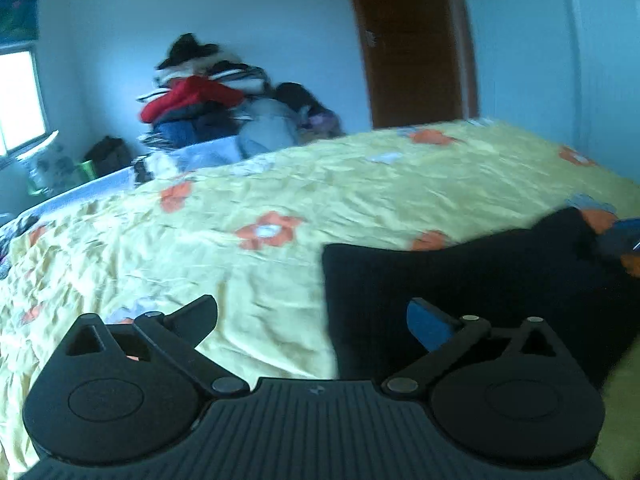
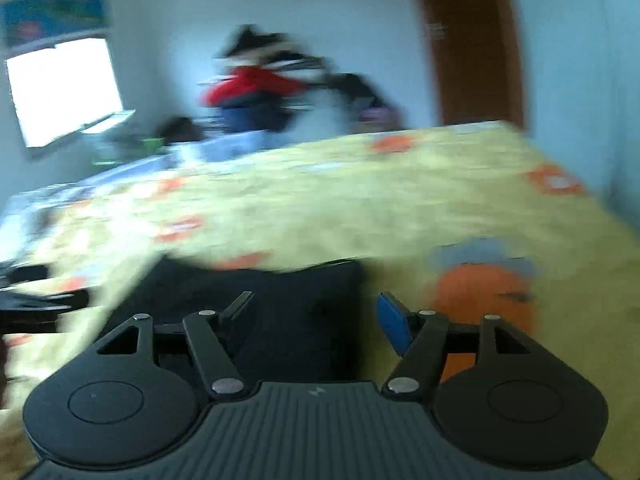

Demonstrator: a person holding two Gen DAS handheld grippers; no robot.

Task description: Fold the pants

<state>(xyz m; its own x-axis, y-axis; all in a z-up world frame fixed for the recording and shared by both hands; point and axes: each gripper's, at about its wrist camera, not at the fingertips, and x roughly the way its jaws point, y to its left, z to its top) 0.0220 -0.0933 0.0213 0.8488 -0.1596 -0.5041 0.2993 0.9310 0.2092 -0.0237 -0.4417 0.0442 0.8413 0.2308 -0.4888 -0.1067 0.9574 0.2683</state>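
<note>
Left gripper low in the frame, fingers spread wide, nothing between them; blue pad on one finger over dark cloth, the other finger over bare sheet. Black pants folded into a compact block at lower right of the left wrist view, flat on the yellow flowered bedsheet, left edge straight and sharp. Right gripper likewise parted, holding nothing, pointed level across the bed; pants lower centre of that view, under and ahead of its left-hand finger, the blue-padded finger beside the orange flower print. Right wrist view heavily blurred. Pile of clothes beyond the far edge of the bed, upper centre; brown door upper right; bright window upper left.
</note>
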